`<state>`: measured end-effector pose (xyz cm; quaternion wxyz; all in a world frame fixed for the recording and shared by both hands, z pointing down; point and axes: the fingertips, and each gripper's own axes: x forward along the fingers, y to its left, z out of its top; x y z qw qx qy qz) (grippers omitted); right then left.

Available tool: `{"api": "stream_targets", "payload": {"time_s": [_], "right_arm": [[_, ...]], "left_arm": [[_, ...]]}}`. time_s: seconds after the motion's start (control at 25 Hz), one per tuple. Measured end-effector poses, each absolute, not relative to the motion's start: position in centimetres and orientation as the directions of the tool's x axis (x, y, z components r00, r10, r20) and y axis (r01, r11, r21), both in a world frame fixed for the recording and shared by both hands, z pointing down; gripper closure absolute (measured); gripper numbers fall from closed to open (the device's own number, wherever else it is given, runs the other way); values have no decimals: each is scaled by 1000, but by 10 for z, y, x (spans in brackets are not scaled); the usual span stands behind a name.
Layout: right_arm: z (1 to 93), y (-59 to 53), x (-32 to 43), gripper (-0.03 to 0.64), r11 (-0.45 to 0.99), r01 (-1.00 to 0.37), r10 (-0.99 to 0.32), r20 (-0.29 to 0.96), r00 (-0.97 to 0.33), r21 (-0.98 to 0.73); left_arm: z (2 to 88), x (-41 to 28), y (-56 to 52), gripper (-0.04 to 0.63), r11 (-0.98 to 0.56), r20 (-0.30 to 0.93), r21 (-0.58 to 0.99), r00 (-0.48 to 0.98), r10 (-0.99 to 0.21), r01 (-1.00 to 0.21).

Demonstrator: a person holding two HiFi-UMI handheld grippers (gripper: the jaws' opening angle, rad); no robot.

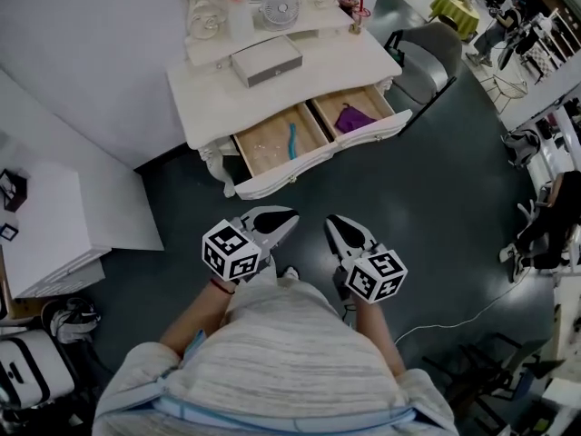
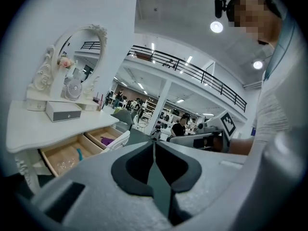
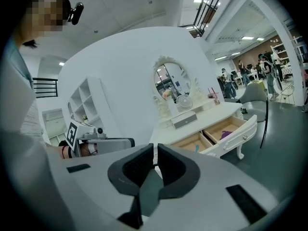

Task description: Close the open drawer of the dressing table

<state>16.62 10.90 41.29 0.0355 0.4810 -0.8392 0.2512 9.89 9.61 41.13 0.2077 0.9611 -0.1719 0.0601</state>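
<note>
Shows one white dressing table in the upper middle of the head view, with its single open drawer standing out just below the tabletop edge, well apart from both grippers. Finds the left gripper and right gripper at lower centre, each fully closed with nothing between the jaws. Risks, probably, skewing and jamming the wide drawer if pushed at one end only; may also skid off the curved front, given bare closed tips. Counts one drawer front, two compartments, two grippers, one grey-fronted box, one purple cloth, one teal stick.
</note>
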Motion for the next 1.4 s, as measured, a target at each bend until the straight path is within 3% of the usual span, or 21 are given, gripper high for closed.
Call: {"api": "stream_targets", "payload": {"time_s": [0.72,1.4], "right_arm": [[434,29,124,606,478,-803,-734,341,-587,-354],[500,-21,107,604,527,-813,-667,471,-577,-249]], "left_arm": [[436,74,22,572,-838,210,387,922,-326,-385],[495,57,-14,572,-792,299,400,883,-363,-461]]}}
